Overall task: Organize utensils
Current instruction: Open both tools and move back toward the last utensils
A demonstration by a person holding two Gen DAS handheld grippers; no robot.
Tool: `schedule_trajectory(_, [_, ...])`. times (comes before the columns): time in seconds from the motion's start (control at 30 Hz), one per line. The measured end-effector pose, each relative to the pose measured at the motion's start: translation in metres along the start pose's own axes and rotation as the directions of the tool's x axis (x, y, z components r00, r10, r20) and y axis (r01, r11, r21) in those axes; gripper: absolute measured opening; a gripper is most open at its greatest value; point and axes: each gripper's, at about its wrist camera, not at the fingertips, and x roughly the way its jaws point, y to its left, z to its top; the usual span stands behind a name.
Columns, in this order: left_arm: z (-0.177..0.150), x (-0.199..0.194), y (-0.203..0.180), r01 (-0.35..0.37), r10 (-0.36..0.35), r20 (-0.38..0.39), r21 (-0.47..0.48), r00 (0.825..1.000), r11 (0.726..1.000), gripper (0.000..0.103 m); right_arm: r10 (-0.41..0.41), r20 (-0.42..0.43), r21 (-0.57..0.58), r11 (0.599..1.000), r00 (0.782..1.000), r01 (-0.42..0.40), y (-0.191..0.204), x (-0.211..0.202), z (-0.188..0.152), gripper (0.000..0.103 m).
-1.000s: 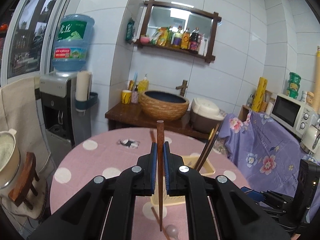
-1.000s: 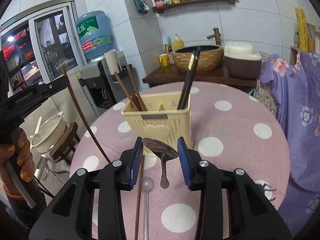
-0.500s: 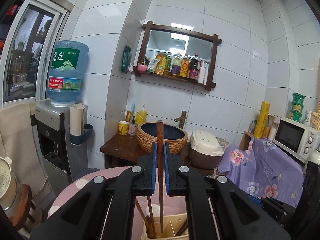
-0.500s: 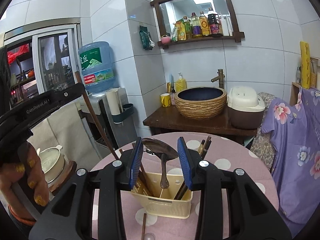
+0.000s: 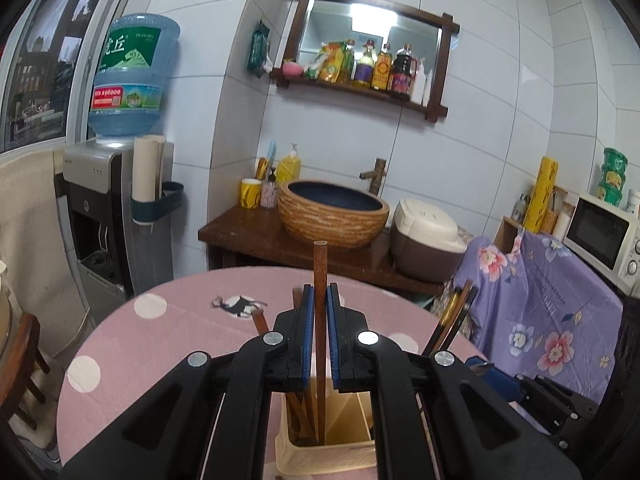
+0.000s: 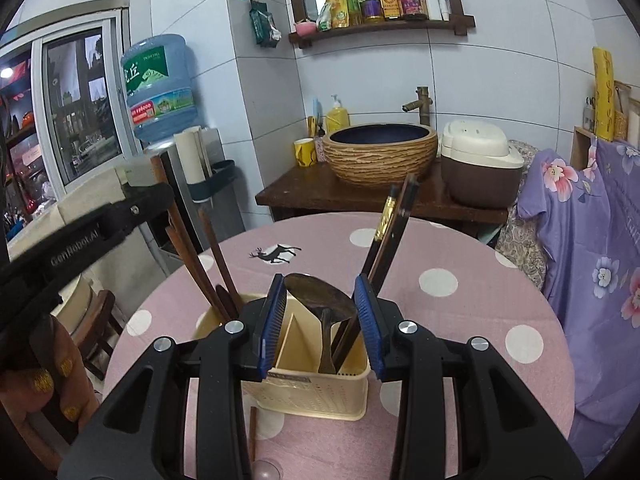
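Wooden and dark brown, a chopstick [image 5: 320,312] is clamped upright between the jaws of the left gripper [image 5: 320,332], its lower end reaching down into the left compartment of the cream plastic caddy [image 5: 352,460] on the pink dotted tablecloth [image 5: 168,332]; other brown chopsticks [image 6: 208,264] are already leaned in that same compartment. A metal spoon [image 6: 320,300] is carried by the right gripper [image 6: 320,320], its bowl pinched between jaws held partly apart, its handle hanging down into the right compartment, just beside the black chopsticks [image 6: 390,232] standing there; whether the handle tip touches the caddy floor cannot be told.

The step in hand is judged to be the depositing of both utensils into their sorted slots; the chopstick is seen lowered among its kind, the spoon placed above the divider's right side. Release appears to be called for next: the left jaws are to be parted so the chopstick drops and leans with the rest; the spoon is to be let go once it is low enough not to tip out. On the cloth before the caddy a further chopstick [image 6: 253,432] and a pale spoon [image 6: 266,470] are left to be collected.
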Motion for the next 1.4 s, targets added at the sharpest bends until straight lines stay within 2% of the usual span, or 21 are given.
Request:
schedule_trajectory(0.23, [-0.02, 0.013, 0.003, -0.001, 0.001, -0.057, 0.001, 0.998, 1.0, 0.007, -0.013, -0.036, -0.004, 1.0, 0.999, 0.013, -0.003, 0.013, -0.019, 0.036])
schedule_trajectory(0.33, [-0.024, 0.012, 0.001, -0.03, 0.032, -0.039, 0.031, 0.999, 0.999, 0.007, -0.021, -0.054, 0.002, 1.0, 0.998, 0.021, -0.005, 0.02, -0.026, 0.036])
schedule_trajectory(0.5, [-0.023, 0.009, 0.003, -0.018, 0.019, -0.049, 0.025, 0.999, 1.0, 0.008, -0.028, -0.052, 0.013, 0.999, 0.998, 0.029, -0.011, 0.023, -0.034, 0.037])
schedule_trajectory(0.57, [-0.025, 0.007, 0.003, -0.013, 0.015, -0.054, 0.029, 0.998, 0.999, 0.015, -0.022, -0.053, 0.016, 1.0, 0.998, 0.022, -0.011, 0.024, -0.035, 0.037])
schedule_trajectory(0.63, [-0.028, 0.001, 0.007, -0.011, 0.012, -0.047, 0.016, 0.999, 1.0, 0.044, -0.021, -0.047, 0.013, 1.0, 0.999, 0.022, -0.011, 0.023, -0.037, 0.042])
schedule_trajectory(0.7, [-0.032, -0.006, 0.012, -0.006, 0.006, -0.036, -0.012, 0.999, 1.0, 0.056, -0.026, -0.036, 0.009, 1.0, 0.999, 0.027, -0.011, 0.021, -0.038, 0.051])
schedule_trajectory(0.77, [-0.036, -0.015, 0.017, -0.009, 0.008, -0.032, -0.024, 0.999, 1.0, 0.06, -0.023, -0.022, 0.008, 1.0, 0.999, 0.023, -0.011, 0.016, -0.04, 0.056])
schedule_trajectory(0.83, [-0.042, -0.024, 0.023, -0.022, 0.021, -0.034, -0.032, 0.999, 0.999, 0.072, -0.022, -0.012, 0.003, 1.0, 1.0, 0.022, -0.011, 0.012, -0.043, 0.062])
schedule_trajectory(0.93, [-0.054, -0.034, 0.031, -0.036, 0.034, -0.044, -0.045, 0.998, 0.998, 0.079, -0.049, 0.033, -0.007, 0.999, 0.998, 0.05, -0.009, -0.001, -0.049, 0.07])
schedule_trajectory(1.03, [-0.071, -0.044, 0.04, -0.071, 0.069, -0.073, -0.026, 0.995, 0.997, 0.084, -0.061, 0.055, -0.011, 0.998, 0.997, 0.062, -0.007, -0.015, -0.055, 0.07])
schedule_trajectory(1.17, [-0.098, -0.053, 0.056, -0.118, 0.116, -0.123, -0.011, 0.986, 0.993, 0.087, -0.061, 0.042, -0.027, 0.998, 0.997, 0.062, 0.001, -0.031, -0.07, 0.071])
schedule_trajectory(1.27, [-0.122, -0.053, 0.073, -0.162, 0.156, -0.182, -0.021, 0.971, 0.987, 0.087, -0.052, -0.016, -0.062, 0.997, 0.999, 0.051, 0.012, -0.034, -0.092, 0.071])
schedule_trajectory(1.4, [-0.149, -0.052, 0.09, -0.181, 0.164, -0.259, -0.044, 0.952, 0.982, 0.086, -0.02, -0.137, -0.087, 0.996, 0.99, 0.008, 0.027, -0.019, -0.127, 0.071])
